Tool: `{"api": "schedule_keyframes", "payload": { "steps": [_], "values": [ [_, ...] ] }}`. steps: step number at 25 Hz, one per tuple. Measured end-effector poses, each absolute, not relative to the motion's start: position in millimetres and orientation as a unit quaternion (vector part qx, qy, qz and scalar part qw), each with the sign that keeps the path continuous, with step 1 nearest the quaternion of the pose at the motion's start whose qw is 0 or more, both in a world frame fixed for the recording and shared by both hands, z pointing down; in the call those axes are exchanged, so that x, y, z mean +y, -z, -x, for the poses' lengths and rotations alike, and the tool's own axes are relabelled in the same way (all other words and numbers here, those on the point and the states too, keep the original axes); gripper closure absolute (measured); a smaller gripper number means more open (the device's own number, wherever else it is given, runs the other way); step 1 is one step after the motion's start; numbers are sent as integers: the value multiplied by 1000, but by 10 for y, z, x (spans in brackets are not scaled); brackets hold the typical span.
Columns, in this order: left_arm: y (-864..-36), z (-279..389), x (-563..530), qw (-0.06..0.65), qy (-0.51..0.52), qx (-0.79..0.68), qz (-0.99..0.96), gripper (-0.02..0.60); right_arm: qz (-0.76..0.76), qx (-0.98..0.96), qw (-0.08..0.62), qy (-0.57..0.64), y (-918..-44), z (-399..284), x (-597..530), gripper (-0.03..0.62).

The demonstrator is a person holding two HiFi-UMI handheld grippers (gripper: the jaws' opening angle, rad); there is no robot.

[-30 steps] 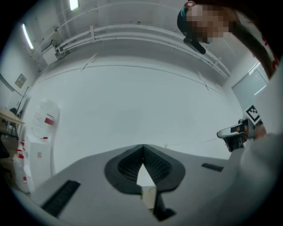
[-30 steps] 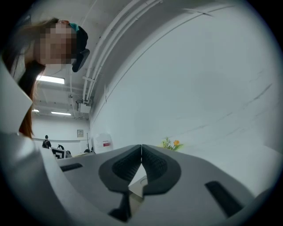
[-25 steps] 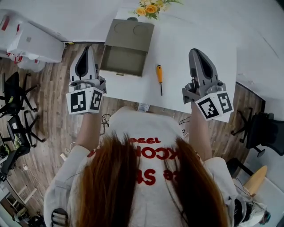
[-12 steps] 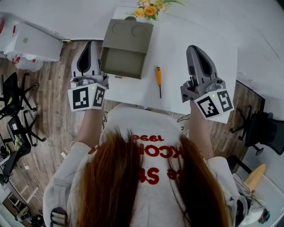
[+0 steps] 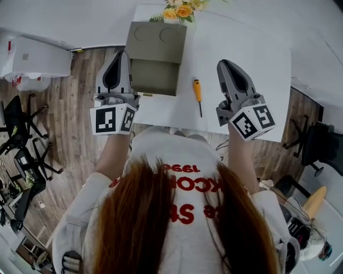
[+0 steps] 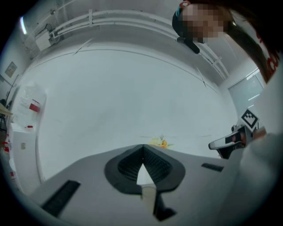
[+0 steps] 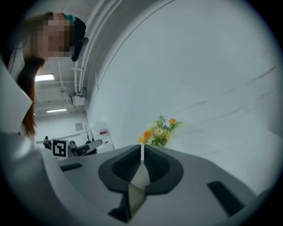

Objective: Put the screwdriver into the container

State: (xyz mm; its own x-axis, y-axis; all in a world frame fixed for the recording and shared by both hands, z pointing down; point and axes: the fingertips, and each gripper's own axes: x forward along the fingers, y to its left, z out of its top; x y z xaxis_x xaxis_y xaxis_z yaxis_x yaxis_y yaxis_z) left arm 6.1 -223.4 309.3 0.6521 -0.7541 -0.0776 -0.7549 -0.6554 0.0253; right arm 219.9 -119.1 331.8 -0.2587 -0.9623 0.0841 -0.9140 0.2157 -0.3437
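Observation:
The screwdriver (image 5: 198,94), orange handle and dark shaft, lies on the white table (image 5: 252,59) just right of the container. The olive-grey container (image 5: 155,75) sits open at the table's left side, its lid (image 5: 158,42) folded back behind it. My left gripper (image 5: 122,52) hovers beside the container's left wall, off the table edge, jaws shut and empty (image 6: 142,145). My right gripper (image 5: 221,62) hangs over the table just right of the screwdriver, jaws shut with nothing between them (image 7: 142,145). Neither gripper view shows the screwdriver or the container.
A bunch of yellow and orange flowers (image 5: 179,10) stands at the table's far edge behind the container. Office chairs (image 5: 21,134) and white boxes (image 5: 32,59) stand on the wooden floor to the left, another chair (image 5: 319,147) to the right.
The left gripper has drifted right, closer to the container's side. The right gripper has shifted left and lower, nearer the screwdriver. Both stay shut.

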Motion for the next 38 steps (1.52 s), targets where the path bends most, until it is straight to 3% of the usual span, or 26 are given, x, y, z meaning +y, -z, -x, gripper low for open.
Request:
{"api": "schedule_keyframes", "payload": {
  "steps": [5, 11, 24, 30, 38],
  "values": [
    [-3327, -75, -2231, -15, -24, 404, 914, 575, 621, 757, -16, 204, -4038, -2155, -1205, 577],
    [-3559, -82, -2245, -32, -7, 396, 918, 575, 617, 729, -132, 263, -4957, -2052, -1144, 496],
    [-3856, 135, -2203, -51, 27, 405, 912, 575, 605, 676, -282, 313, -5997, -1839, -951, 441],
    [-3836, 195, -2237, -49, 26, 411, 910, 575, 602, 674, -276, 327, -6057, -1820, -952, 461],
    [-3669, 184, -2298, -35, 6, 416, 909, 575, 620, 712, -173, 281, -5460, -1885, -1141, 470]
  ]
}}
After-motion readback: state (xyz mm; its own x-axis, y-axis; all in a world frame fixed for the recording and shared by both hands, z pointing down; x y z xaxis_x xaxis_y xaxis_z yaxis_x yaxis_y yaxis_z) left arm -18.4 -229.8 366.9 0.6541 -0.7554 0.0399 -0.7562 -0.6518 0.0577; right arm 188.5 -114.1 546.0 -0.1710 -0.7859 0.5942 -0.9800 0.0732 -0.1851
